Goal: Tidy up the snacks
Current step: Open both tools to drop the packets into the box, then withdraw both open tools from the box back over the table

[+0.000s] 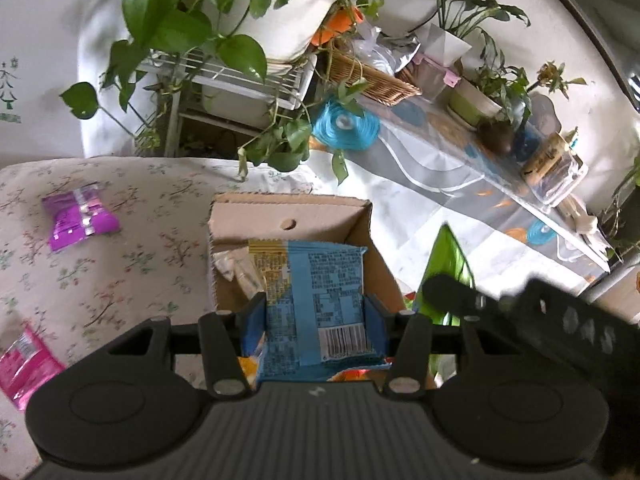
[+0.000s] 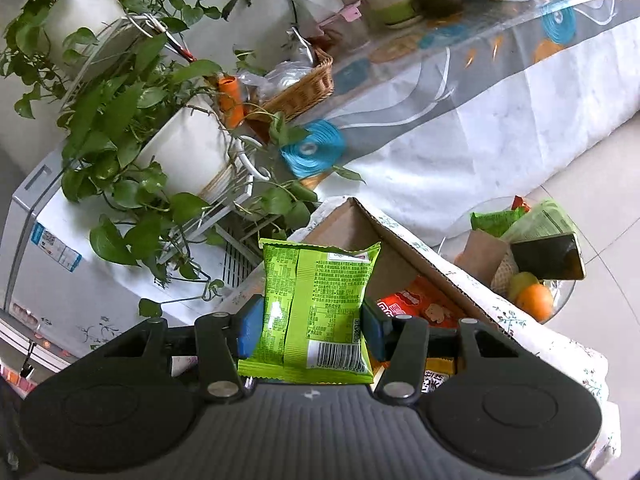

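Note:
My left gripper (image 1: 314,320) is shut on a blue and yellow snack packet (image 1: 316,296) and holds it over the open cardboard box (image 1: 288,216). The box has a few packets inside. My right gripper (image 2: 312,320) is shut on a green snack packet (image 2: 320,304) and holds it above the same box (image 2: 400,240), where a red packet (image 2: 416,308) lies. The right gripper and its green packet (image 1: 444,272) show at the right edge of the box in the left wrist view. A purple packet (image 1: 80,216) and a pink packet (image 1: 24,364) lie on the floral cloth.
The box stands on a floral-cloth surface (image 1: 120,264). Potted plants on a white rack (image 1: 248,80) stand behind it. A long table with a plastic cover (image 1: 460,168) is to the right. A glass side table (image 2: 532,264) holds fruit, packets and a phone.

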`<move>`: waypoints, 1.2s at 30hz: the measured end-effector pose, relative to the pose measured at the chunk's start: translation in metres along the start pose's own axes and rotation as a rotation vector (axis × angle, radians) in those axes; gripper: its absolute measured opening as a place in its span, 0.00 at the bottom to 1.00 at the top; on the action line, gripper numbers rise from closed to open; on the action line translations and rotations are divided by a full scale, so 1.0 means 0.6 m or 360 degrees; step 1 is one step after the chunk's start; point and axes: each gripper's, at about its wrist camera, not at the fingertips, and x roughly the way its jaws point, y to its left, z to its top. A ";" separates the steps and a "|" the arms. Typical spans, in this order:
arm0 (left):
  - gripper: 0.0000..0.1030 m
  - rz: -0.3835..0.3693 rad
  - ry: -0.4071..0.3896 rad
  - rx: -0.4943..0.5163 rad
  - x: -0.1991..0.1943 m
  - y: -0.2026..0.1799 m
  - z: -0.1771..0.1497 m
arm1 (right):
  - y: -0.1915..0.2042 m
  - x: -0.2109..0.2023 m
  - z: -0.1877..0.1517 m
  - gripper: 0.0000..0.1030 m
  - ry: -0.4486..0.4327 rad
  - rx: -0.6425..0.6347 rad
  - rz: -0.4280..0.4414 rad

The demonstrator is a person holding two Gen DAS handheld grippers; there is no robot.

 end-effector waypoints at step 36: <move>0.84 0.0275 -0.0021 0.0078 -0.018 0.129 0.016 | 0.037 0.048 -0.020 0.77 0.0171 -0.0043 0.0024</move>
